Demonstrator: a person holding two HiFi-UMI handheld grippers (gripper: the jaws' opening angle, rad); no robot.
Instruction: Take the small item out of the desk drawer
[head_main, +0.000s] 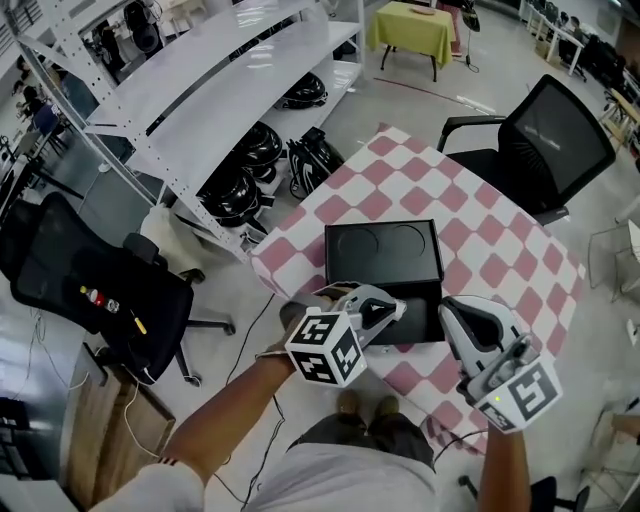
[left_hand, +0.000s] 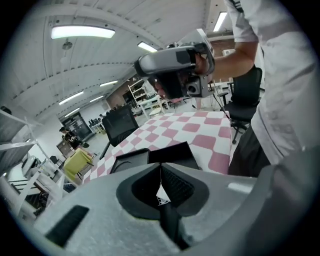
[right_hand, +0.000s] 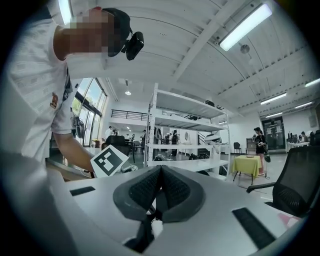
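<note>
Smooth pink-and-white checked cloth (head_main: 480, 240) covers the bench (head_main: 300, 238), the black drawer box (head_main: 383, 250) on it looks like matt plastic, the left hand-held gripper (left_hand: 160, 172) has a matt grey plastic shell with black ribbed pads (left_hand: 176, 186), and the white shelf (head_main: 230, 70) looks like glossy painted metal.

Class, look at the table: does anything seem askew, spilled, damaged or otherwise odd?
Only this: the black drawer unit sits turned at an angle to the checked table's edges, and its drawer appears pulled out. Nothing looks spilled or damaged.
</note>
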